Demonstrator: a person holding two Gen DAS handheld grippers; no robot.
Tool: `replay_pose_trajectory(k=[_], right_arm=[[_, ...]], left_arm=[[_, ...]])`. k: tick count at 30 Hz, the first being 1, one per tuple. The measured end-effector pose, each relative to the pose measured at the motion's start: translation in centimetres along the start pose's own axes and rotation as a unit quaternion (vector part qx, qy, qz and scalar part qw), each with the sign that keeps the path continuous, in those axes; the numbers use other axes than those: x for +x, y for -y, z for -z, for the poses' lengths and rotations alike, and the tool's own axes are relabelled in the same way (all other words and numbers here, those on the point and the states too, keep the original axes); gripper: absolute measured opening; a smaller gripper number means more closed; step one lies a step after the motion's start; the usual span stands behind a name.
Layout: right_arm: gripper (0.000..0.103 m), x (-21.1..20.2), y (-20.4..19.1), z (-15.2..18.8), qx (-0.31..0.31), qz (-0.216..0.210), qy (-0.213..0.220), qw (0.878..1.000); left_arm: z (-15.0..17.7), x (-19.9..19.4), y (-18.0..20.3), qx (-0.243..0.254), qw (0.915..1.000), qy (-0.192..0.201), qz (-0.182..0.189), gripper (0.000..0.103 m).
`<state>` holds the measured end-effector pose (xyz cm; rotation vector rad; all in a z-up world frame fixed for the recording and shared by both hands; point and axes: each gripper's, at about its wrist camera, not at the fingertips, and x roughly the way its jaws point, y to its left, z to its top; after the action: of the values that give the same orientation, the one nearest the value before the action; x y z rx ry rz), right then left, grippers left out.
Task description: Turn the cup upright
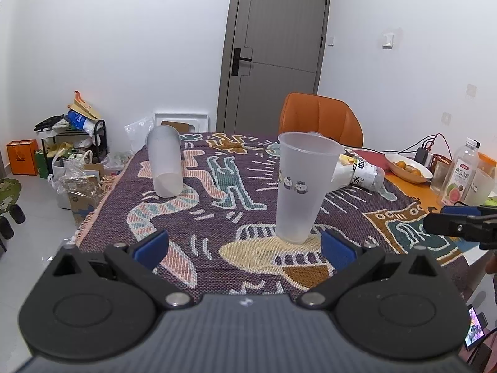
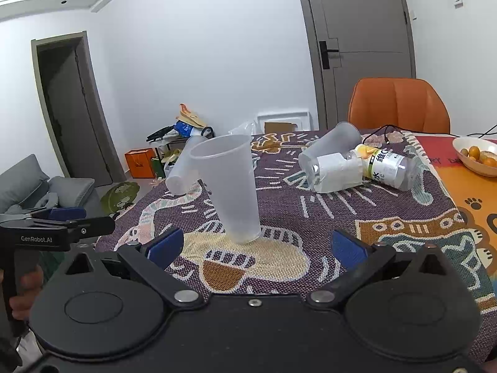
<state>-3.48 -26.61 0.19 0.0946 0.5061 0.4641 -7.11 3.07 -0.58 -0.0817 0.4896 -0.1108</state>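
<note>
A frosted plastic cup (image 1: 299,186) stands upright on the patterned cloth, mouth up; it also shows in the right wrist view (image 2: 231,186). A second frosted cup (image 1: 164,163) lies on its side at the far left of the table, seen too in the right wrist view (image 2: 183,171). A third cup (image 2: 332,144) lies on its side by the bottle. My left gripper (image 1: 243,248) is open and empty just before the upright cup. My right gripper (image 2: 256,248) is open and empty, also just before that cup.
A clear bottle (image 2: 385,164) with a white paper wrap lies at the back right. A bowl of oranges (image 2: 478,155), a juice bottle (image 1: 462,174) and cables sit on the right. An orange chair (image 1: 321,118) stands behind the table. The table's left edge drops to floor clutter.
</note>
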Motion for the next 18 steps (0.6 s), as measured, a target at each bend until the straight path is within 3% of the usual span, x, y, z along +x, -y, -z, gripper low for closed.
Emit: replay_pose_trajectory(k=[18], right_arm=[[0.103, -0.04, -0.06, 0.11, -0.004, 0.007, -0.003, 1.0]], left_arm=[[0.02, 0.1, 0.09, 0.0, 1.0, -0.001, -0.002, 0.103]])
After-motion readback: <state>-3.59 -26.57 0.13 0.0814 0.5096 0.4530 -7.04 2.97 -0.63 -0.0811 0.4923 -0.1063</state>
